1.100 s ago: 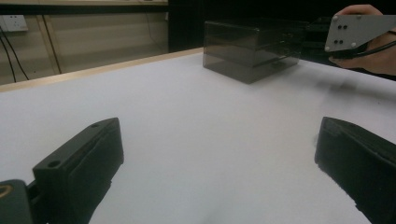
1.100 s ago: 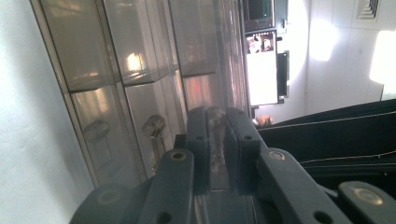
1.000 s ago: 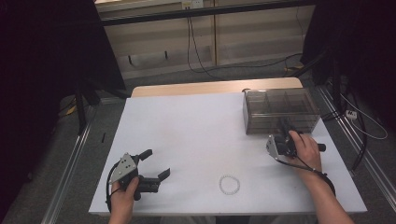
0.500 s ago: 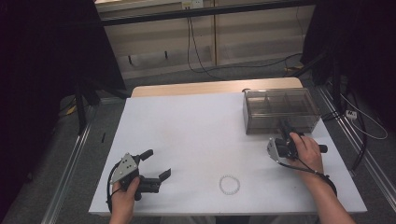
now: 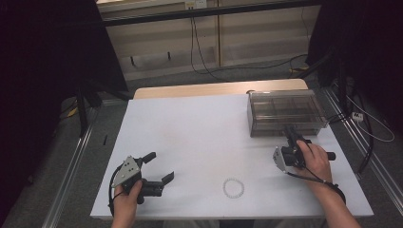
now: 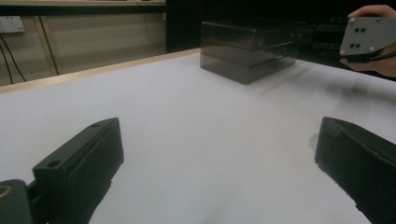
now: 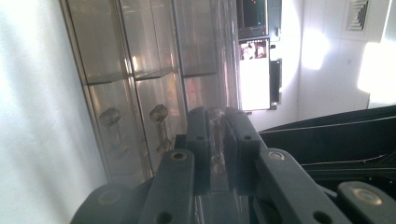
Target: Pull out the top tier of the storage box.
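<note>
A smoky clear plastic drawer box point(image 5: 285, 111) stands at the table's far right. My right gripper point(image 5: 291, 137) reaches up to its front face, turned on its side. In the right gripper view its jaws are shut on a clear drawer knob point(image 7: 215, 135) of the box point(image 7: 140, 70); two more knobs point(image 7: 112, 116) show on the neighbouring drawers. My left gripper point(image 5: 161, 166) rests open near the front left edge, with nothing between its jaws point(image 6: 215, 154). A small white bead ring point(image 5: 233, 188) lies on the table at front centre.
The white table top point(image 5: 204, 133) has a wooden strip along its far edge. Black cables hang against the wall behind. The left gripper view takes in the box point(image 6: 247, 46) and the right gripper's grey plate point(image 6: 369, 35) farther off.
</note>
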